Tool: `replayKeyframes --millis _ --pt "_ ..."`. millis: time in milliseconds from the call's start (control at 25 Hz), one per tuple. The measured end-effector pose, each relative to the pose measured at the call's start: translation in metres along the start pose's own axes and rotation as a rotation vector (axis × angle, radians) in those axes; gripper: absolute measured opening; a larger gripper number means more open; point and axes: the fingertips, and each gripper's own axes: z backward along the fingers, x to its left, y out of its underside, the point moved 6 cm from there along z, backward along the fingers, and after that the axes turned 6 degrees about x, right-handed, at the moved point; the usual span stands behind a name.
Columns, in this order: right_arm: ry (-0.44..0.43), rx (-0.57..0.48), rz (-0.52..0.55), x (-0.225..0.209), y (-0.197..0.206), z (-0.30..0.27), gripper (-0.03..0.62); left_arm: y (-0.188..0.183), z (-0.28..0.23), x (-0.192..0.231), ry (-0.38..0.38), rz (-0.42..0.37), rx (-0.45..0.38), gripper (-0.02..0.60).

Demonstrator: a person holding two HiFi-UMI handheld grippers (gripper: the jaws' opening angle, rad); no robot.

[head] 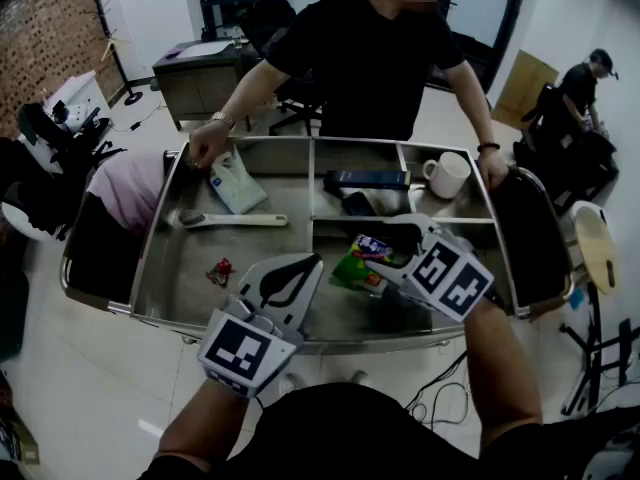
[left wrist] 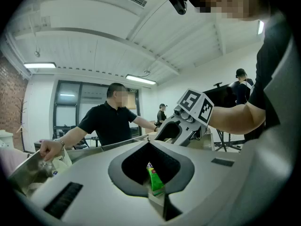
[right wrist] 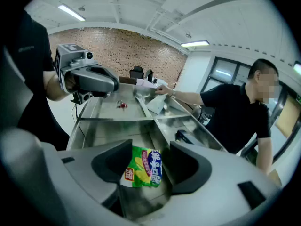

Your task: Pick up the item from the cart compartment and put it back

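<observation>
Across a steel cart (head: 158, 230) stands a person in black (head: 370, 63). Its near right compartment holds the green snack packet (head: 357, 265), lying between the wide-spread fingers of the right gripper (right wrist: 150, 146), which do not press it. Just left, the left gripper (head: 306, 268) hovers, fingers closed together, empty.

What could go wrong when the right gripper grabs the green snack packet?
1. The snack packet lies close beside the divider; the right gripper's open jaws may strike that divider or slip off the thin packet.
2. A person's hand rests on the cart rim; the cart might shift.
</observation>
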Motion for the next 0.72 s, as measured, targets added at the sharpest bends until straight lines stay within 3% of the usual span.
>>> replayKeyframes --millis 400,520,720 --pt "-0.088 0.260 0.054 -0.005 0.014 -0.055 0.256 0.000 0.002 0.001 0.008 -0.001 -0.001 0.000" --pt "-0.108 0.306 0.068 -0.005 0.014 -0.066 0.291 0.001 0.003 0.002 0.006 0.004 -0.003 0.000" --pt "-0.141 0.375 0.064 -0.006 0.023 -0.082 0.296 0.003 0.005 0.003 0.003 0.007 -0.003 0.000"
